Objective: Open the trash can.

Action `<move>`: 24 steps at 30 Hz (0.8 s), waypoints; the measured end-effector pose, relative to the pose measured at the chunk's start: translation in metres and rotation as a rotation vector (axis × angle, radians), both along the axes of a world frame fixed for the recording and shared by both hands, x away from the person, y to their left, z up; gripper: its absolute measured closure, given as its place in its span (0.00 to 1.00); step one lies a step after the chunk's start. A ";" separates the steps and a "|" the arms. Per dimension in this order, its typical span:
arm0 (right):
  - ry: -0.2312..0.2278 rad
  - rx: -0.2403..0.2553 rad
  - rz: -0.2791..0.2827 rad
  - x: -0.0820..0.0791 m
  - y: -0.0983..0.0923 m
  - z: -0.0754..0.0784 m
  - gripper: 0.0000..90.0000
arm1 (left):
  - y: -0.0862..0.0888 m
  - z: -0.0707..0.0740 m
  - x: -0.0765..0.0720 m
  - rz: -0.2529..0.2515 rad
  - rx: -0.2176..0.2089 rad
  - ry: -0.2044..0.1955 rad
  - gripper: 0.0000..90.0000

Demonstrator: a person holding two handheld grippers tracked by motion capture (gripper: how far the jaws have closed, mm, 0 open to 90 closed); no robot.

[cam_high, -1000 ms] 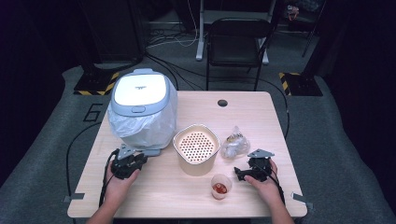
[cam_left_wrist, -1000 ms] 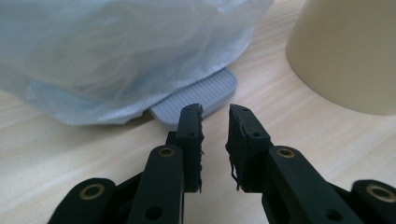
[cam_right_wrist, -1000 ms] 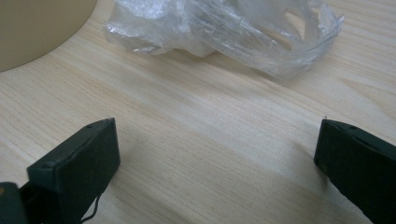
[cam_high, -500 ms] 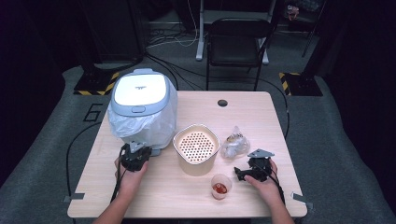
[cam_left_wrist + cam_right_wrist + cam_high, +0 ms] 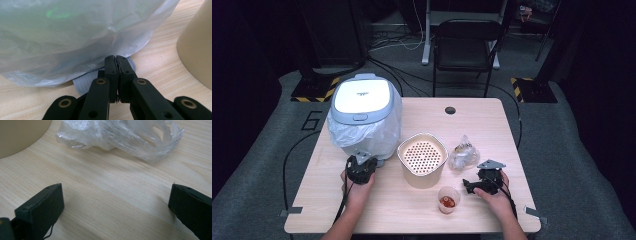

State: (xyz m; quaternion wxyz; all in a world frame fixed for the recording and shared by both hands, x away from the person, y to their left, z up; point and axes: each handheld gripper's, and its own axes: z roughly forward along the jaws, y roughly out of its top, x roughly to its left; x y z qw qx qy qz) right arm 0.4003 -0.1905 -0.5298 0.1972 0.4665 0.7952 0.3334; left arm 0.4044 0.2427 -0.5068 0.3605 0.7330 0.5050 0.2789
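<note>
The lower body of a lidded grey-white bin [image 5: 362, 107] at the far left of the desk [image 5: 492, 120] is veiled by a translucent plastic bag [image 5: 362, 137], so its base and what lies inside cannot be made out; in the left gripper view a ribbed grey foot [image 5: 86, 81] is partly seen under the bag's hem. The left tool [image 5: 360, 169] is held just before that hem, and its jaws are seen pressed together with nothing visibly caught between them, having just been closing. The right tool [image 5: 472, 186] is rested near the desk's near right corner with its jaws spread wide apart over bare wood, nothing between them. A crumpled clear plastic wrapper [image 5: 463, 154] lies just beyond it; its contents are too blurred to be named. A beige container with a perforated insert [image 5: 422, 156] is placed at the middle of the desk, its wall cut off at the edges of both gripper views. A small clear cup [image 5: 448, 199] with something red inside is set near the near edge, between the two hands. The desk is of pale wood grain, with a round cable hole [image 5: 450, 110] near the far edge. Beyond it a black chair [image 5: 467, 42] is seen on grey carpet in a dim room, with cables trailing across the floor and the corners lost in darkness.
</note>
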 end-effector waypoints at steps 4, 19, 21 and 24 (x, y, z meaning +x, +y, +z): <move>0.000 0.000 0.000 0.000 0.000 0.000 0.00 | -0.001 -0.002 -0.001 -0.002 0.029 -0.017 0.98; 0.000 0.000 -0.001 0.000 0.000 0.000 0.00 | 0.000 -0.015 -0.002 -0.002 -0.013 -0.026 0.99; 0.000 0.000 0.000 0.000 0.000 0.000 0.00 | 0.001 -0.017 -0.001 0.001 -0.027 -0.017 0.99; 0.000 0.003 -0.004 0.000 0.000 0.000 0.00 | -0.001 -0.019 -0.002 0.007 -0.054 -0.020 0.99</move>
